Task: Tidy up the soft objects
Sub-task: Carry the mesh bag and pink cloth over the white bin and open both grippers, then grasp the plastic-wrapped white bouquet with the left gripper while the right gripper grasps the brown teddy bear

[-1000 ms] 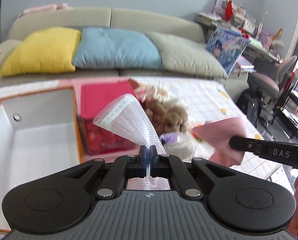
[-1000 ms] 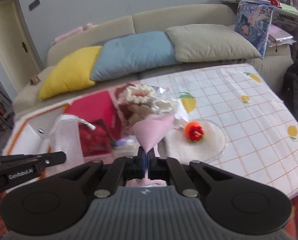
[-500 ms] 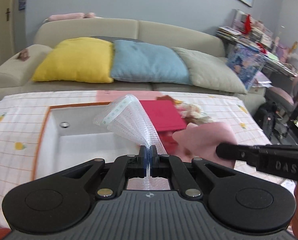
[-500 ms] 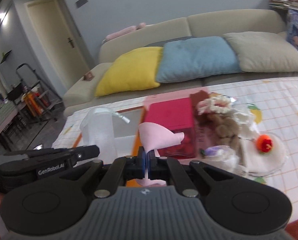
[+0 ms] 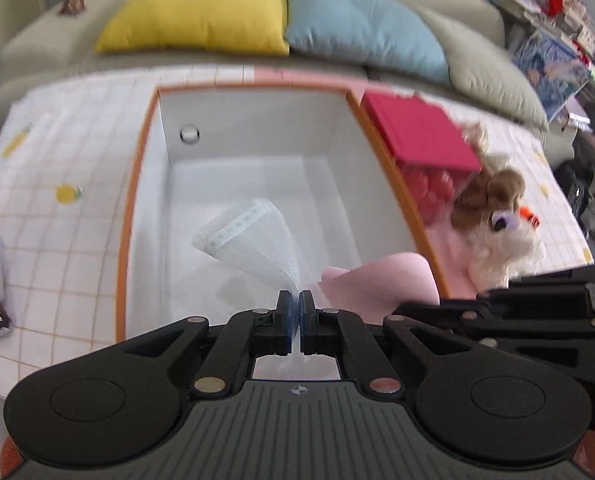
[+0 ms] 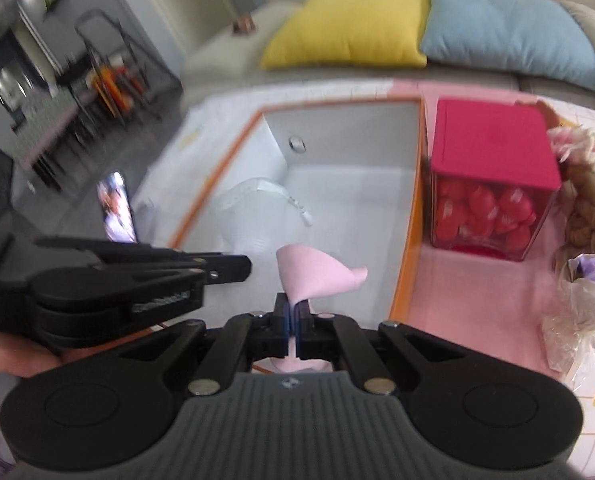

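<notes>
Both claws over the white, orange-rimmed storage box [image 5: 257, 168] near the tabletop's left edge. Left claw [image 5: 296, 304] pinches white mesh pouch [image 5: 253, 244], right claw [image 6: 291, 312] pinches pink cloth [image 6: 317, 276]; both fan forward, long axis along the fingers. Next, I judge: lower, release inside.

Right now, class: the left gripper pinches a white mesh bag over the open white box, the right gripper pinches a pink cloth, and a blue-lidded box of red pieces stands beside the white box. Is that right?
One detail is wrong: the lid is red, not blue, as the right wrist view shows. The left gripper does pinch the white mesh bag over the white box, and the right gripper pinches the pink cloth.
</notes>
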